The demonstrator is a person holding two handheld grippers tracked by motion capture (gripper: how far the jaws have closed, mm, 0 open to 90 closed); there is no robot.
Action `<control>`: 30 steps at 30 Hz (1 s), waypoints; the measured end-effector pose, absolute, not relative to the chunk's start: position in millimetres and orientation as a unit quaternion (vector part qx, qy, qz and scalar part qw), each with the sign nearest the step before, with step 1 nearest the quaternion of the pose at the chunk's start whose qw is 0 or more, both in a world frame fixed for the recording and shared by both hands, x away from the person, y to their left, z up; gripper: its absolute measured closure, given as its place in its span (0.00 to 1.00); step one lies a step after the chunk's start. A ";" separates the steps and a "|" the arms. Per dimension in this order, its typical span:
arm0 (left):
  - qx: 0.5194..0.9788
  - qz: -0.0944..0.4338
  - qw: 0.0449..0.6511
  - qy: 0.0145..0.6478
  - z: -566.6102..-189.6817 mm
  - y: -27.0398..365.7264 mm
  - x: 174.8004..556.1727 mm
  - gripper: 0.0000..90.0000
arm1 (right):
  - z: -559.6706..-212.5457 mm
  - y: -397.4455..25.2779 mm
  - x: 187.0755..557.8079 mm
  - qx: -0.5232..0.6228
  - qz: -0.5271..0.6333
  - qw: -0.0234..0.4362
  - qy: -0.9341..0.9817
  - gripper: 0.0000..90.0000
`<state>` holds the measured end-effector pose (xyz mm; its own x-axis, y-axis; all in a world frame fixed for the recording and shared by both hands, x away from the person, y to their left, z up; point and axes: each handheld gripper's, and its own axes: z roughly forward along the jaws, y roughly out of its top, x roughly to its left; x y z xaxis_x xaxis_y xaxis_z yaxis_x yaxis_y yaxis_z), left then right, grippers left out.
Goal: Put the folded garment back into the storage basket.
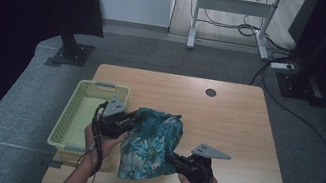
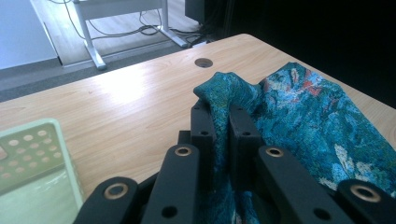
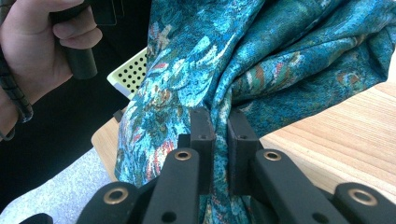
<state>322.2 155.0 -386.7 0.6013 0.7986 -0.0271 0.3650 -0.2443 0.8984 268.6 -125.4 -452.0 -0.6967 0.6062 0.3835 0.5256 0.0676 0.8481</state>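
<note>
your left gripper (image 2: 219, 116) and right gripper (image 3: 219, 121) each clamp the teal floral cloth (image 1: 152, 143); pull apart unevenly and a pinched fold could slip free

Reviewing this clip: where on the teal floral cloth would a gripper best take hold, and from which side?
On a bunched edge fold, as both do now. The left gripper pinches a raised ridge of the teal floral cloth, coming from the yellow basket side; the right gripper clamps a gathered fold from the person's side. Thick folds probably fill the jaws better than flat fabric.
</note>
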 end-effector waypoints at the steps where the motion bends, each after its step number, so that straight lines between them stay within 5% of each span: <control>1: 0.755 0.227 0.479 0.385 -386.3 155.7 321.9 0.92 | -451.4 -124.6 268.6 0.387 0.562 0.036 0.730 0.91; 30: 0.747 0.232 0.479 0.399 -384.7 176.7 319.3 0.92 | -446.8 -103.0 274.5 0.376 0.559 0.029 0.739 0.91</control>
<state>319.3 176.7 -384.7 0.5744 0.8178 -0.0347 0.3726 -0.2234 0.9007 274.5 -103.0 -446.8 -0.7163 0.5869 0.3775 0.5225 0.0926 0.8476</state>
